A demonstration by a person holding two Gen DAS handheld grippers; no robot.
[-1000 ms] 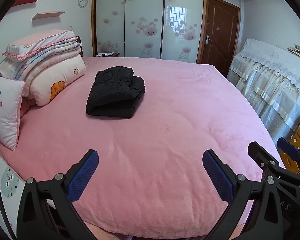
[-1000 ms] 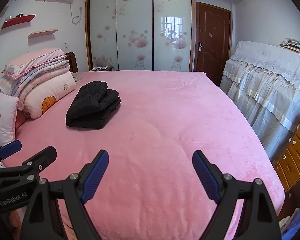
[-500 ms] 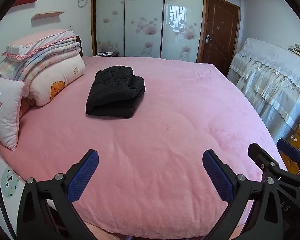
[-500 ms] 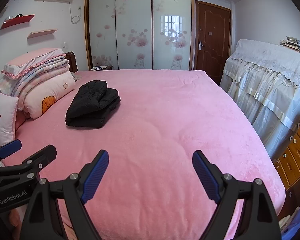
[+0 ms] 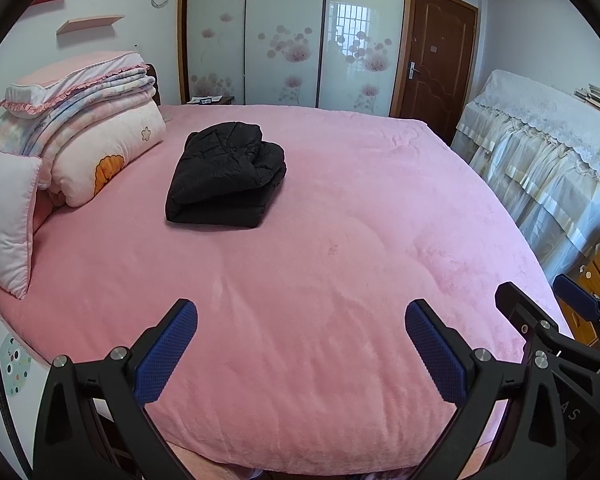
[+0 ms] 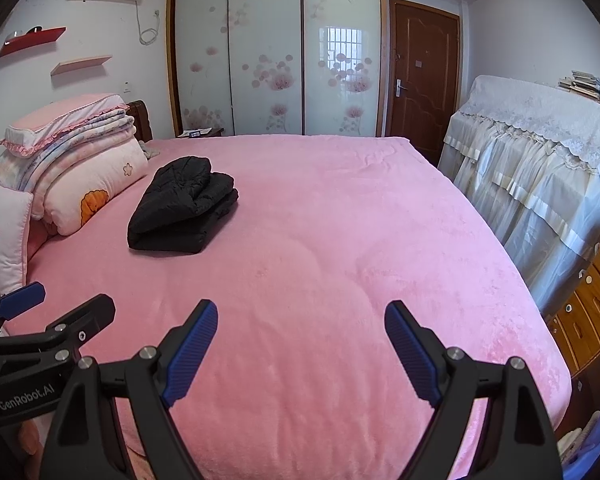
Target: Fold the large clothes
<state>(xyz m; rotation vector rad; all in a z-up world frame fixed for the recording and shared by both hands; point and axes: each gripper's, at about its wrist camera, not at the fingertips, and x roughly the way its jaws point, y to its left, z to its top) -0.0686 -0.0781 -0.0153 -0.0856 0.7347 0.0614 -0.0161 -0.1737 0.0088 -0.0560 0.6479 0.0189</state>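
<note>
A black padded jacket [image 5: 224,176] lies folded in a compact bundle on the pink bed [image 5: 340,272], toward its far left; it also shows in the right wrist view [image 6: 182,210]. My left gripper [image 5: 300,320] is open and empty, held over the near edge of the bed, well short of the jacket. My right gripper [image 6: 300,318] is open and empty beside it, also at the near edge. Each gripper shows at the edge of the other's view.
Folded quilts and pillows [image 5: 80,136] are stacked at the bed's left end. A lace-covered piece of furniture [image 6: 540,168] and wooden drawers [image 6: 592,292] stand to the right. A sliding wardrobe [image 6: 276,60] and a brown door [image 6: 420,76] are behind the bed.
Both grippers have drifted very slightly; the jacket has not moved and both grippers stay open.
</note>
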